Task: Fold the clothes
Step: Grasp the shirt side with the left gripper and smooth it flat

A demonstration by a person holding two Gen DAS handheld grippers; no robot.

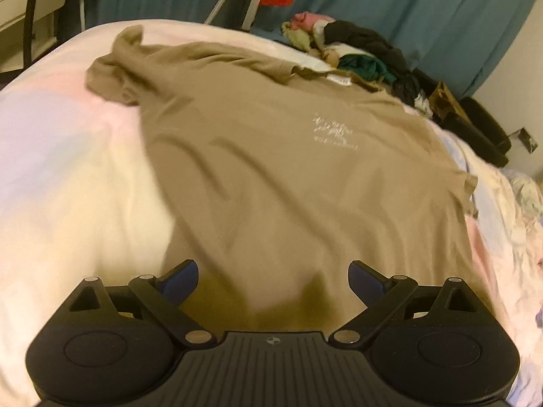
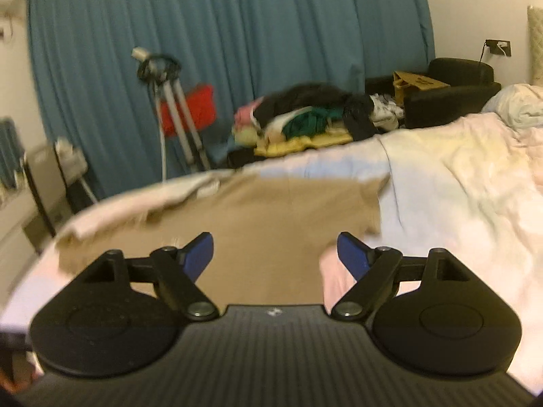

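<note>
Both grippers, left gripper [image 1: 273, 279] and right gripper [image 2: 275, 254], gape over tan shirt [image 1: 271, 169]; clothes pile [image 2: 305, 118] beyond

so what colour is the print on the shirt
White, on the tan t-shirt; clearest in the left wrist view.

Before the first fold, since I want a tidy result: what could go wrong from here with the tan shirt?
1. The tan shirt lies rumpled, its far sleeve bunched, so a fold now would likely trap creases.
2. Both the left hand-held gripper and the right hand-held gripper are open and hold nothing; closing on one layer could drag the shirt.
3. The bedding is soft and wrinkled, so edges may not line up.
</note>
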